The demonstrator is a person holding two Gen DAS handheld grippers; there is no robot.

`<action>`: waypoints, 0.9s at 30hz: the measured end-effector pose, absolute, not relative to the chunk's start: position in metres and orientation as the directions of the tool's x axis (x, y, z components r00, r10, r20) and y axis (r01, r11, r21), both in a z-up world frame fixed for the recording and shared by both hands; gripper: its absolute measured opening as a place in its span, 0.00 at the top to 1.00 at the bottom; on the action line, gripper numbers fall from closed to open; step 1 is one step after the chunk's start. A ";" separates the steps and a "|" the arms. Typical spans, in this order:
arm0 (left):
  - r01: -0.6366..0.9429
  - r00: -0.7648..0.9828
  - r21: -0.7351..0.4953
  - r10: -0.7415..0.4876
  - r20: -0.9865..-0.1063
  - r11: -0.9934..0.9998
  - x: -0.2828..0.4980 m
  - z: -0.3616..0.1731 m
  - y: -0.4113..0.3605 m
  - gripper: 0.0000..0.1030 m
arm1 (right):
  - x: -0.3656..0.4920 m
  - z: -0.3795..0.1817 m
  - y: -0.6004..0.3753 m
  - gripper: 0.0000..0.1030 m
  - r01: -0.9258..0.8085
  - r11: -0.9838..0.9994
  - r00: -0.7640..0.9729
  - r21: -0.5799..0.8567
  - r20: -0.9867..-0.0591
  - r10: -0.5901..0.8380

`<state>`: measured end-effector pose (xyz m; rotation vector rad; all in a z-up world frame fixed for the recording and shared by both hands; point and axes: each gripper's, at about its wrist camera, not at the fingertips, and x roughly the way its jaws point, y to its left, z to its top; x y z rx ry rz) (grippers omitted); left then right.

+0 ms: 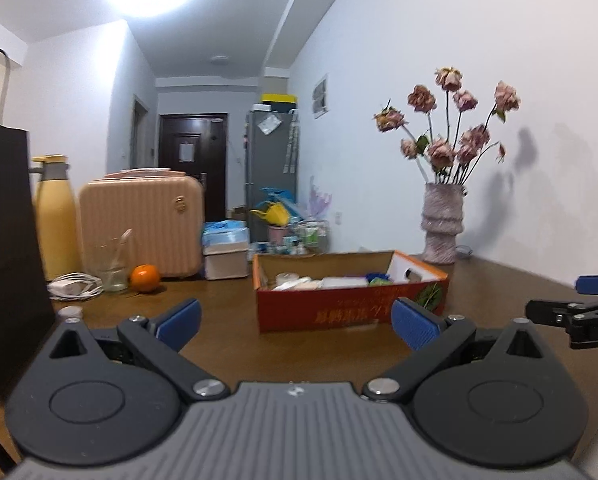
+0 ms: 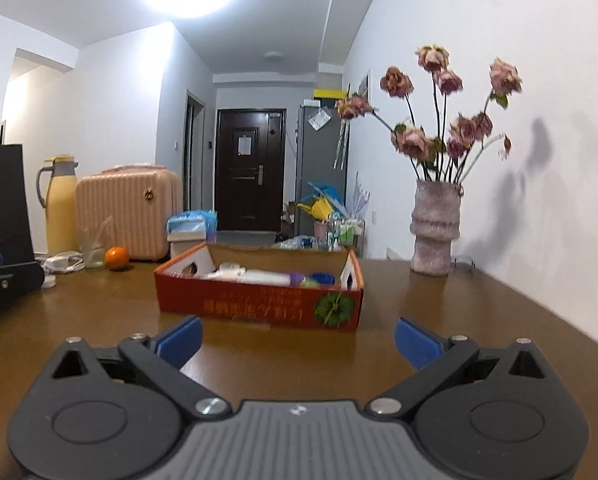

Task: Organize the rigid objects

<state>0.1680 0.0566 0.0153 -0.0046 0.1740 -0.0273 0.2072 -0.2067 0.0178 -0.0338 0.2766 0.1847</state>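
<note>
The red box [image 2: 259,300] sits on the brown table [image 2: 439,312] just ahead of the right gripper [image 2: 299,342], whose jaws are wide with nothing in them. The left gripper [image 1: 297,324] is wide and empty too. Bare table lies between. A vase [image 2: 435,232] and an orange [image 2: 117,258] stand farther back. The box's long side runs left to right. Blurry things, maybe bottles, lie inside.

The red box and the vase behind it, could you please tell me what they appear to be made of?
Red box: printed cardboard, matte; raw brown inner walls and cut flaps show. Vase: probably ceramic, with a rough, speckled pinkish surface and ribbed waist; possibly textured glass.
</note>
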 end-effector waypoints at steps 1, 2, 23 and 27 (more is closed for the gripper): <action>0.015 0.985 -0.018 -0.018 -0.172 1.000 0.160 0.011 0.055 0.00 | 0.201 0.014 -0.207 0.00 -0.188 0.982 0.942 0.008 -0.280 0.183; 0.012 0.984 -0.031 -0.017 -0.176 0.999 0.154 0.009 0.055 0.00 | 0.192 0.009 -0.207 0.00 -0.190 0.981 0.941 0.035 -0.278 0.193; 0.075 0.995 0.038 -0.072 -0.069 0.996 0.092 0.008 0.021 0.00 | 0.110 -0.003 -0.187 0.00 -0.160 0.986 0.970 -0.050 -0.192 0.148; 0.077 0.995 0.044 -0.074 -0.063 0.996 0.091 0.008 0.020 0.00 | 0.109 -0.001 -0.189 0.00 -0.154 0.987 0.973 -0.044 -0.183 0.144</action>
